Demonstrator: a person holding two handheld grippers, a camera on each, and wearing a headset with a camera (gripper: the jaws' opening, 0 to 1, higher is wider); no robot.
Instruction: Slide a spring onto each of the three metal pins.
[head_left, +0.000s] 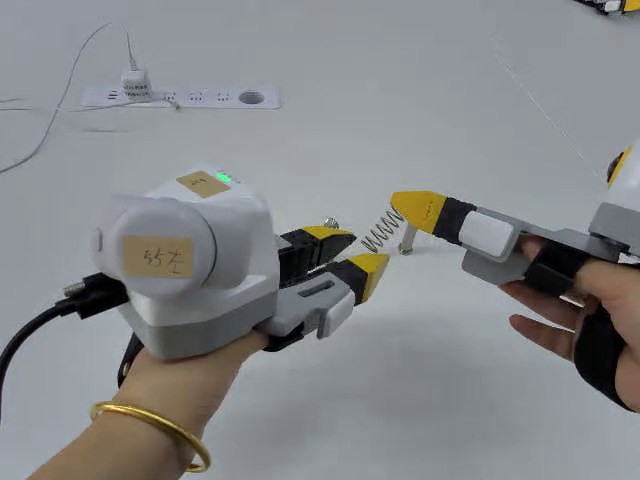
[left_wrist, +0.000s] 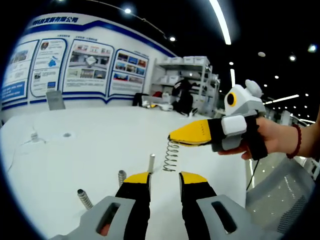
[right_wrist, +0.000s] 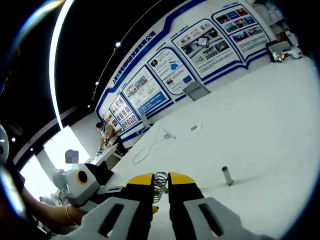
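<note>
My right gripper (head_left: 402, 207) comes in from the right, shut on the top of a steel spring (head_left: 382, 232) that hangs tilted just above the white table. A bare metal pin (head_left: 407, 240) stands right beside the spring's lower end. In the right gripper view the spring (right_wrist: 160, 180) sits between the yellow jaws and the bare pin (right_wrist: 227, 176) stands to the right. My left gripper (head_left: 350, 258) is open with nothing in it, pointing at the spring (left_wrist: 171, 155) from close by. Ahead of it stand the bare pin (left_wrist: 151, 162) and two ribbed pins (left_wrist: 121, 177), (left_wrist: 85, 198) that look spring-covered.
A white power strip (head_left: 180, 97) with a plugged-in charger and a thin cable lies at the far left of the table (head_left: 420, 380). A black cable trails from the left gripper's body at the bottom left. Wall posters and shelves stand far behind.
</note>
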